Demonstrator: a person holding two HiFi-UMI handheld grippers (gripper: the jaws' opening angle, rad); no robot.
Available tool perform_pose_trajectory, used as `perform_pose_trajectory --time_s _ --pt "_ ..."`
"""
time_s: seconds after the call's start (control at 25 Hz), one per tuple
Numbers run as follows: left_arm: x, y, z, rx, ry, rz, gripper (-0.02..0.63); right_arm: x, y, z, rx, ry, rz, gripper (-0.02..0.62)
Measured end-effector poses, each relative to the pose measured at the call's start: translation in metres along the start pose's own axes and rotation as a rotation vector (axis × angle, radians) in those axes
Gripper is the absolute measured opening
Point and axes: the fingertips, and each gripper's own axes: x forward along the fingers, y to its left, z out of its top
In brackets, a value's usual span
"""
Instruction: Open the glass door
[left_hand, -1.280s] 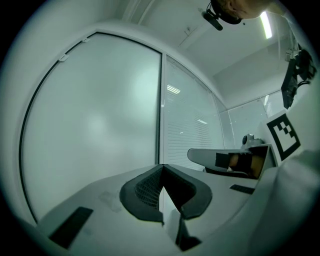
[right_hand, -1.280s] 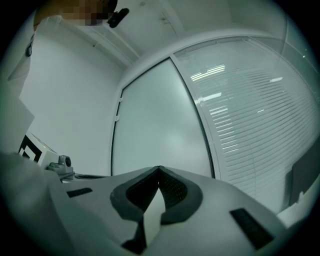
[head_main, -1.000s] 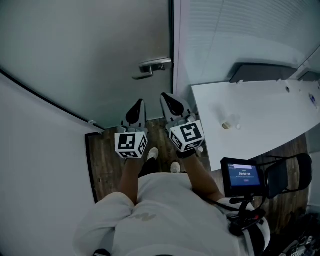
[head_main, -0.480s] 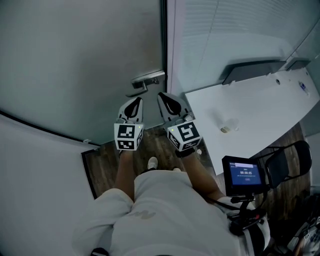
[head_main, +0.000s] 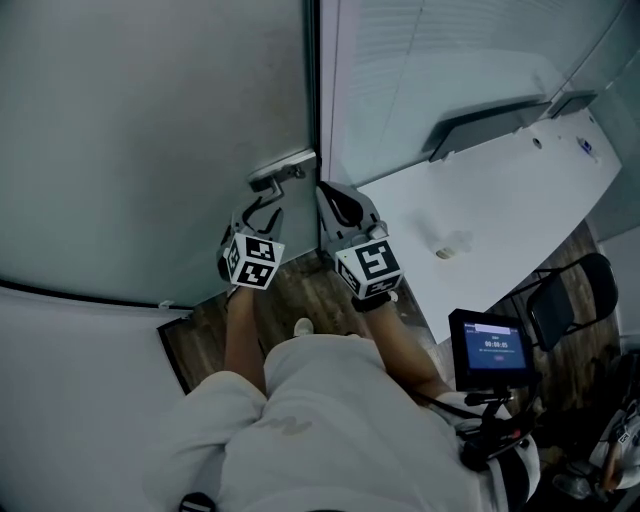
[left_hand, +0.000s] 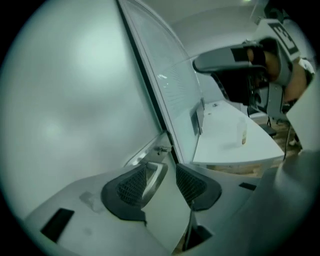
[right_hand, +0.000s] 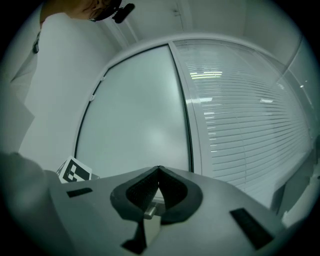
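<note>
The frosted glass door (head_main: 150, 120) fills the upper left of the head view. Its metal lever handle (head_main: 283, 172) sits by the door's right edge. My left gripper (head_main: 262, 212) is just below the handle, and its jaws have just been opening. In the left gripper view the handle's lever (left_hand: 154, 176) lies between the spread pads of the left gripper (left_hand: 161, 169), with no pad seen pressing on it. My right gripper (head_main: 338, 200) is beside the door edge, shut and empty. In the right gripper view the right gripper (right_hand: 159, 170) faces the door (right_hand: 140, 110).
A glass wall with blinds (head_main: 420, 70) adjoins the door on the right. A white table (head_main: 500, 180) with a small bottle (head_main: 447, 247) stands close at the right. A black chair (head_main: 565, 300) and a small screen (head_main: 490, 345) are lower right. The floor (head_main: 300, 290) is wood.
My left gripper has moved up to the handle, rolled, and gone from shut to open with the lever between its jaws. The right gripper has shifted slightly and stays shut.
</note>
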Motion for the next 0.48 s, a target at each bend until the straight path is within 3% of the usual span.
perform_pose_trajectory --time_s 0.32,0.48 --pt "0.025 0.002 -0.032 0.324 0.19 0.045 0.161 0.001 -0.008 -0.004 -0.001 0.028 -0.029 0.003" --pt "0.029 0.012 -0.039 0.404 0.234 0.092 0.151 0.002 -0.009 -0.007 -0.001 0.04 -0.033 0.003"
